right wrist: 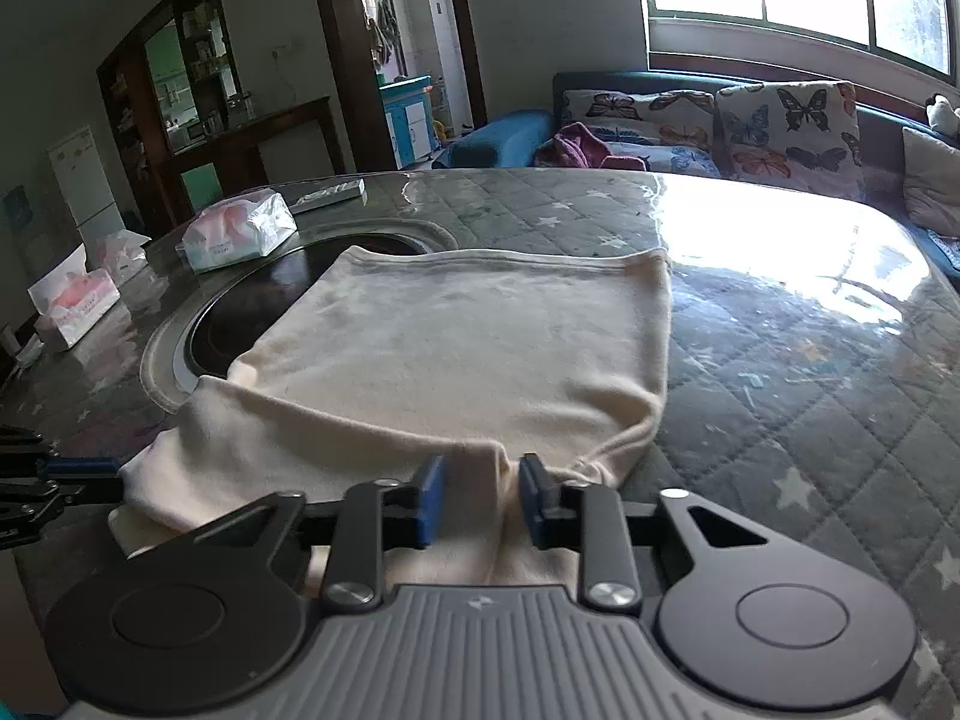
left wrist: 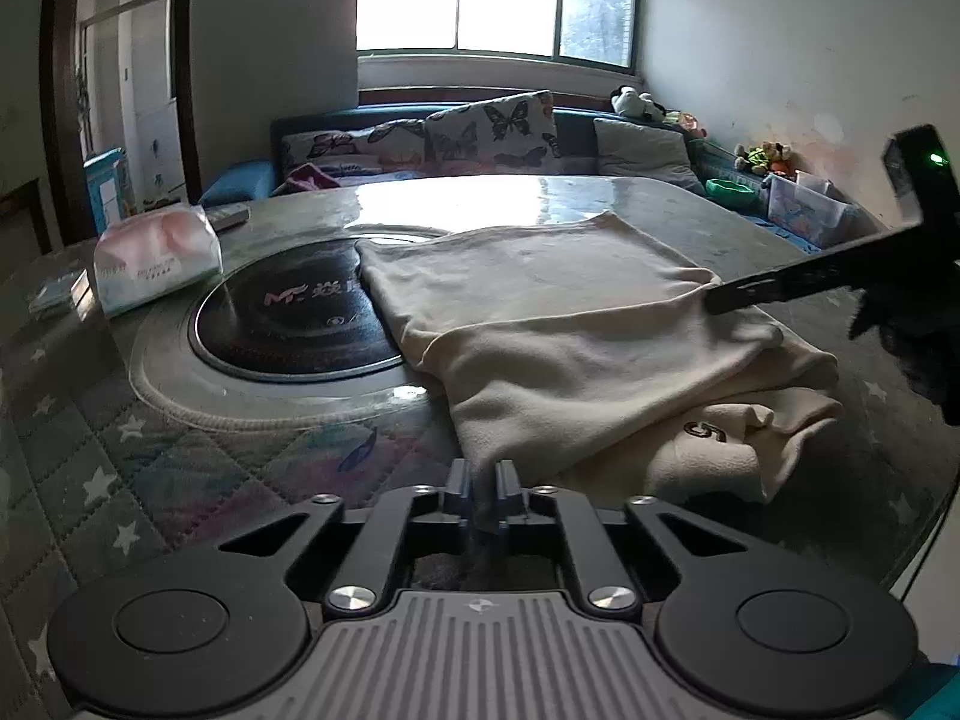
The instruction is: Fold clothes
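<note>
Cream garment (right wrist: 468,336): part-folded on table (right wrist: 810,360), spread away from 2 grippers, left gripper (left wrist: 485,495) and right gripper (right wrist: 480,501), each pinching its near edge.

Right gripper (right wrist: 481,495) pinches a bunched fold of the cream garment (right wrist: 456,348) at 6 o'clock; cloth spreads toward 12 over the quilted table (right wrist: 780,360). Tissue pack (right wrist: 240,231) at 10 o'clock.

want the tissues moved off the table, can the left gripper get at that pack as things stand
Probably not yet: the left gripper is shut on the cream garment. The tissue pack sits unobstructed to its left, beside the cooktop.
</note>
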`<state>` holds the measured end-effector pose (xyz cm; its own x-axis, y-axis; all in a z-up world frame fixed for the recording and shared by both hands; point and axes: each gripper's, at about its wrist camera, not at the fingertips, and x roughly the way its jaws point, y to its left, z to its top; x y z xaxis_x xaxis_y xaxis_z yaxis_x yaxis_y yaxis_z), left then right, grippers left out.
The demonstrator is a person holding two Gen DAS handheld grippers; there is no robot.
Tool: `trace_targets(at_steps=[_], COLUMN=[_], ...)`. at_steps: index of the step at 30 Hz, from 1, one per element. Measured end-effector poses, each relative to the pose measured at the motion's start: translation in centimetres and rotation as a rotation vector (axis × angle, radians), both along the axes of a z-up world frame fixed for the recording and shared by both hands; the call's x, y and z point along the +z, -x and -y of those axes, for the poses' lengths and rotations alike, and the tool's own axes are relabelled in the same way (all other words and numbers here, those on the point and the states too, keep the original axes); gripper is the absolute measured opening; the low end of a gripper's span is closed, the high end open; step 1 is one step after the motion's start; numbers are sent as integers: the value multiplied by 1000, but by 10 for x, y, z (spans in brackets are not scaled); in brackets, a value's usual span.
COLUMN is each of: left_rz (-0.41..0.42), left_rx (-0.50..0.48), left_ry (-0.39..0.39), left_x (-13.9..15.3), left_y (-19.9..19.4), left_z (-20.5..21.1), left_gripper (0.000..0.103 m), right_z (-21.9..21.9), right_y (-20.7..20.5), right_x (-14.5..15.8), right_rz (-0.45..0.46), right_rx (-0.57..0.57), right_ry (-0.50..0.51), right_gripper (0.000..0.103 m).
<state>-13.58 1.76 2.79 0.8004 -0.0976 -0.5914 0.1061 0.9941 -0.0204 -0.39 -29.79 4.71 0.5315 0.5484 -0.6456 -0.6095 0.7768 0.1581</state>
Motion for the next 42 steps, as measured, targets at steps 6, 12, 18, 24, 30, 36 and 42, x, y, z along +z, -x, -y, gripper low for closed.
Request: trace_targets(at_steps=[6,12,18,24,30,36,42], left_rz=[10,-34,-15,42,49,-7,9], left_rx=[1,-1,14,-8,-70,-56,-71], left_ry=[-1,1,4,36,55,57,42], left_x=[2,-2,13,26,22,3,5], left_y=[4,1,-4,-38,-75,-95,-85], left_z=[-4,-7,-14,-4,11,9,9], left_gripper=[4,9,11,29,30,30,36], right_z=[-2,0,4,-10,-22,-20,-10], right_y=[8,4,12,22,16,18,32], right_x=[6,1,14,18,8,4,7], right_rz=[53,37,84,102,91,84,85], right_rx=[-23,-52,-44,36,49,52,81], right_ry=[13,46,22,29,40,61,104], right_gripper=[2,4,10,16,16,16,17])
